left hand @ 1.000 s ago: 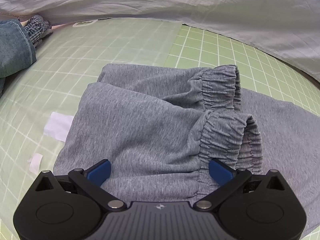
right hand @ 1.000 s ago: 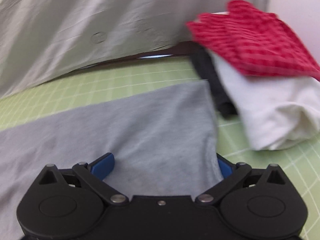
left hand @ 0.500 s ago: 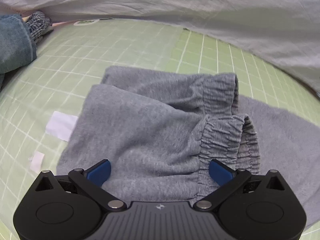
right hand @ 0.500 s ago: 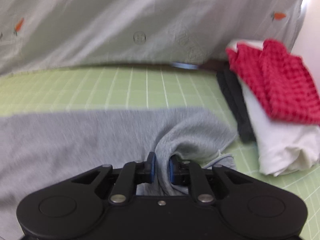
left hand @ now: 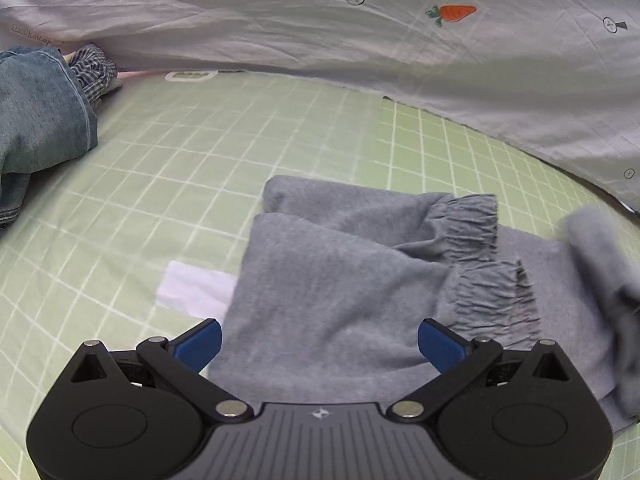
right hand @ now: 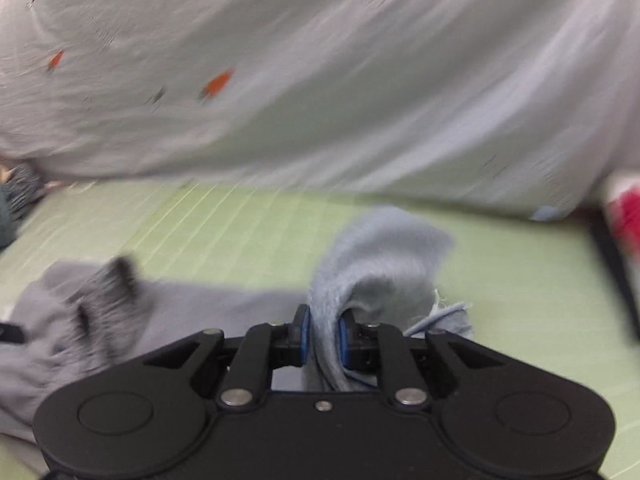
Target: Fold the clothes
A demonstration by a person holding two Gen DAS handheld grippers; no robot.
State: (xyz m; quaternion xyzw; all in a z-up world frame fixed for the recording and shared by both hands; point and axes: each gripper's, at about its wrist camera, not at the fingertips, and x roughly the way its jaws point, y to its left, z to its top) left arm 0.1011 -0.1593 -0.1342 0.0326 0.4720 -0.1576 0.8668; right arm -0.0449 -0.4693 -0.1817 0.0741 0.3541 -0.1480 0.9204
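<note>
Grey sweatpants [left hand: 340, 288] lie folded on a green grid-lined mat [left hand: 240, 152], their two elastic cuffs [left hand: 476, 220] doubled back over the legs and resting side by side near the middle of the garment. The left gripper [left hand: 320, 338] hovers over the near part of the folded legs with its blue fingers [left hand: 200, 340] spread wide, nothing pinched between them. A white slip [left hand: 196, 288] on the mat pokes out from under the pants' left edge. The right gripper [right hand: 323, 334] has its fingers [right hand: 302, 330] clamped on a bunched fold of the same grey fabric [right hand: 376, 256], which rises from the grip in a rumpled peak above the mat; that view is streaked with motion blur. In the left wrist view this lifted fabric shows as a blurred grey mass at the right edge. A pale sheet [left hand: 360, 60] printed with small carrots hangs behind the mat. Blue denim [left hand: 36, 112] and a checked cloth [left hand: 92, 68] sit at the far left, and a red and white bundle [right hand: 624, 220] lies at the right edge of the right wrist view.
</note>
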